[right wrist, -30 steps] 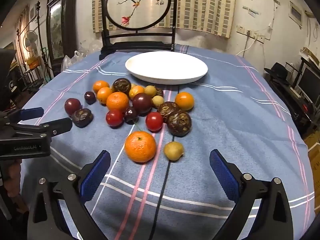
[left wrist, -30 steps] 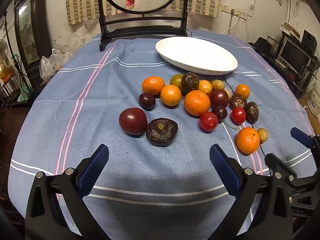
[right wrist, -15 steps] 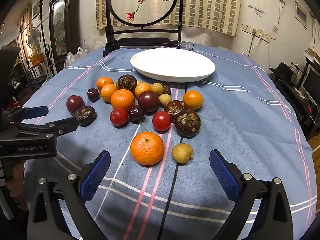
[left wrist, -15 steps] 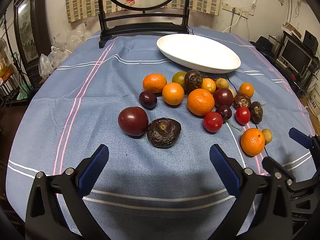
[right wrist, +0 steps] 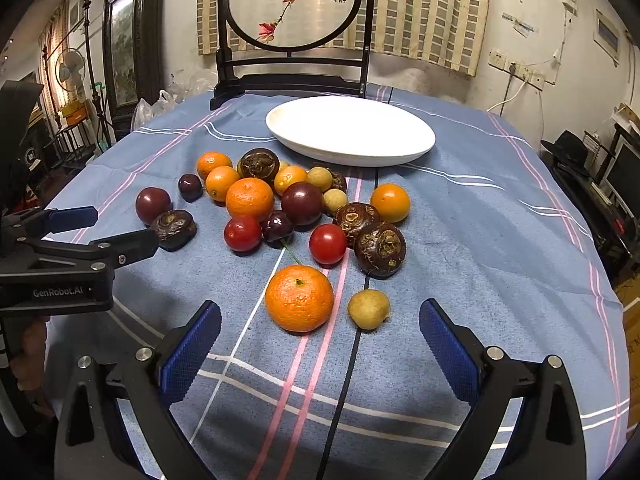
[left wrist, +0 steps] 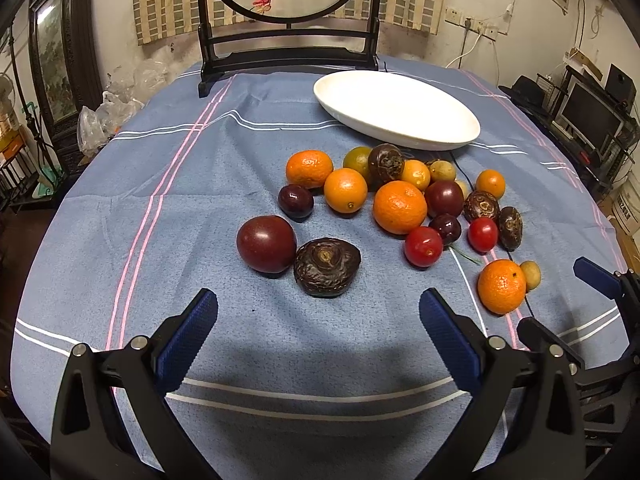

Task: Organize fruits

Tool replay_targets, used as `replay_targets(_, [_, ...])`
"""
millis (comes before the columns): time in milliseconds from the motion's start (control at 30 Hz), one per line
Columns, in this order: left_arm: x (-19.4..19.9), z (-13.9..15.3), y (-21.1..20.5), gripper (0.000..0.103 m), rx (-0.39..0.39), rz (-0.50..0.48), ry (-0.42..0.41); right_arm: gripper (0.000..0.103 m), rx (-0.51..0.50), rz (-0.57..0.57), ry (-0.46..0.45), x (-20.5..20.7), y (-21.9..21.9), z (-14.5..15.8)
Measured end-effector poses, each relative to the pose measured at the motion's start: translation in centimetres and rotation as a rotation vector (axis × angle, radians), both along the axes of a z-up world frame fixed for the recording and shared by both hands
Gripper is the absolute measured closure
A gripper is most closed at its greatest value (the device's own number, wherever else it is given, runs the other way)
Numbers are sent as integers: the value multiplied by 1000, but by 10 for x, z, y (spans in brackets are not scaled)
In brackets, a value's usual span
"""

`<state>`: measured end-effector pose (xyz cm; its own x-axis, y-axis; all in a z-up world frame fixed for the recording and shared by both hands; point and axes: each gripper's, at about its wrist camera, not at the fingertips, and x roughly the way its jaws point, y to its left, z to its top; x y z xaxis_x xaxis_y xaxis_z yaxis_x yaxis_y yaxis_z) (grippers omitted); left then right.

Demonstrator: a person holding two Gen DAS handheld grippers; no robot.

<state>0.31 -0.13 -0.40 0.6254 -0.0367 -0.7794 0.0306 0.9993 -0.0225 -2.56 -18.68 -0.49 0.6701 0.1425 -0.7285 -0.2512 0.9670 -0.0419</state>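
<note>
Covering the whole tabletop (right wrist: 500,240), a blue striped cloth carries everything, with an ornate dark chair (right wrist: 294,76) pushed in at the far edge. Next in size is the white oval plate (right wrist: 350,130) at the far middle, with nothing on it, so by my judgement the sorting has not yet begun and this is the approach to a first pick. Both claws hang low over the near edge with jaws spread wide and nothing between them: the left claw (left wrist: 318,332) faces the left end of the fruit, the right claw (right wrist: 320,334) the right end. All the fruit lies loose on the cloth between the claws and the plate, the far pieces just beside the plate's near rim. Nearest the right claw sits a big orange mandarin (right wrist: 299,298), with a small yellowish fruit (right wrist: 368,308) just right of it. Nearest the left claw are a wrinkled dark brown fruit (left wrist: 326,266) and, touching its left side, a smooth dark red plum (left wrist: 266,243). Smaller cherry tomatoes (right wrist: 327,243) sit in the middle of the pile. The next move likely calls for lowering one open claw around its nearest piece, closing gently because round fruit rolls, then carrying it far to the plate.
</note>
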Motion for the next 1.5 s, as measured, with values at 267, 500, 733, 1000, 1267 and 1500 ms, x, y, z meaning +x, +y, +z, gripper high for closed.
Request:
replay_targets(267, [0,0,-2,4,3,-3,2,4,-7,10,8,1,1,-2])
replay_targets(500, [3,-1,-1,4,4,-3,9,4,-7,16,24,6,4,-4])
replay_targets(733, [4,-3,-2,4,9,-5,12,4,-4,10,21,6,3,-5])
replay_targets(1000, [4,-4,-4,4,14,-7,11,4,4,-5,18,5,-2,-4])
replay_targets(1267, [4,-5,-5,4,17,-6,13,4,7,-9,15,4,-2,-4])
replay_targets(1500, [2,-5,-5,4,18,-7,14,4,11,-10,13,2,-3,-3])
